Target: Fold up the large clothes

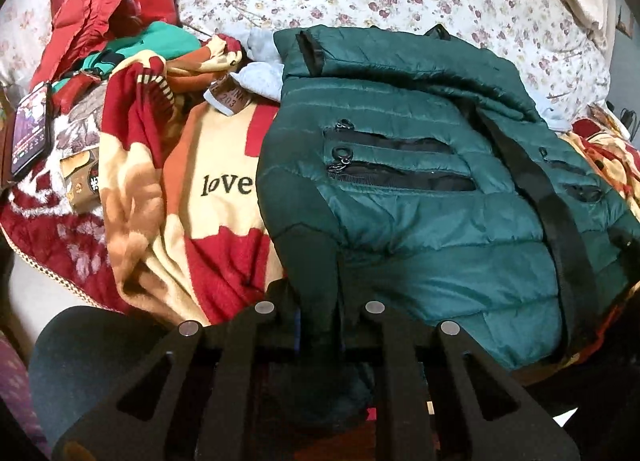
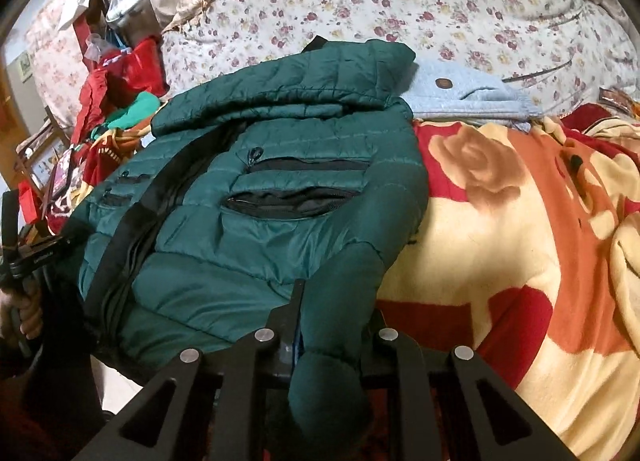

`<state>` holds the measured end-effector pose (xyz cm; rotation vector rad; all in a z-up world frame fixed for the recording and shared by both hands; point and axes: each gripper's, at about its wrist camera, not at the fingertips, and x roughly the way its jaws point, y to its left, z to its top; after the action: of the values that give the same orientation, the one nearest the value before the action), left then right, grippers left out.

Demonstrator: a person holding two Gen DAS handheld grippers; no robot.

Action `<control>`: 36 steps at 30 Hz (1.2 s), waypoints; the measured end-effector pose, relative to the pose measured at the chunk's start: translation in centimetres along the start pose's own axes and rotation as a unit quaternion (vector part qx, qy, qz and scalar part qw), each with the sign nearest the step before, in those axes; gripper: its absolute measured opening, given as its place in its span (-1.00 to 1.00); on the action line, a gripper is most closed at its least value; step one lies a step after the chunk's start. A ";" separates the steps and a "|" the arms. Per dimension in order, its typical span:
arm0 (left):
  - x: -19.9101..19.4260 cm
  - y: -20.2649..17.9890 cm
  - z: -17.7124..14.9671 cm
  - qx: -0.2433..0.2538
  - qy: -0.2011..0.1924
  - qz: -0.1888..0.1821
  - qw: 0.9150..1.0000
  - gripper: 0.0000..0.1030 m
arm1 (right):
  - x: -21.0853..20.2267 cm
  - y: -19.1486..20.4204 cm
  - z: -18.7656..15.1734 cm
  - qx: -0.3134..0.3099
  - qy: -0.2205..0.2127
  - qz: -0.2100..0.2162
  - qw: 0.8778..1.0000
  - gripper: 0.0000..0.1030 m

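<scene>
I have both tools angled downward over the near edge of the bed, each clamped tight on a part of the 1 green puffer jacket (image 1: 420, 197). My left tool (image 1: 320, 301) has its jaws nearly together around a dark green sleeve end (image 1: 308, 261) that bunches up between them and hangs toward the camera. My right tool (image 2: 324, 325) is pinched the same way on the other sleeve (image 2: 340, 301), whose cuff droops past the jaws. In the right wrist view I can see the hand (image 2: 24, 309) gripping the left tool's handle at the far left edge. The jacket lies front up on the red, cream and orange blanket (image 2: 520, 261), its hood toward the floral quilt (image 2: 400, 1), with 2 zipped chest pockets visible on each side of the black front zip, 4 in all. 1 pale blue garment (image 2: 464, 97) sits just behind the hood. A heap of red and teal clothes (image 1: 104, 33) lies at the left, with 1 phone (image 1: 32, 133) beside it.
</scene>
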<state>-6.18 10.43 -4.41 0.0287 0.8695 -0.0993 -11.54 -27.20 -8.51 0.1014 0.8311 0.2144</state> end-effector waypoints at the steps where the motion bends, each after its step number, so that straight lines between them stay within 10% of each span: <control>1: -0.1 -0.1 0.0 0.000 0.000 0.000 1.000 -0.77 | 0.0 0.0 0.0 -0.001 -0.001 -0.001 1.000 -0.72; 36: -0.8 0.8 -0.2 -0.022 0.002 -0.035 0.999 -0.77 | -1.7 1.2 0.6 -0.019 -0.048 -0.016 0.999 -0.72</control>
<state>-6.76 11.32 -3.99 -0.0426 0.8766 -0.1448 -12.36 -26.46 -6.71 0.0616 0.7330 0.1944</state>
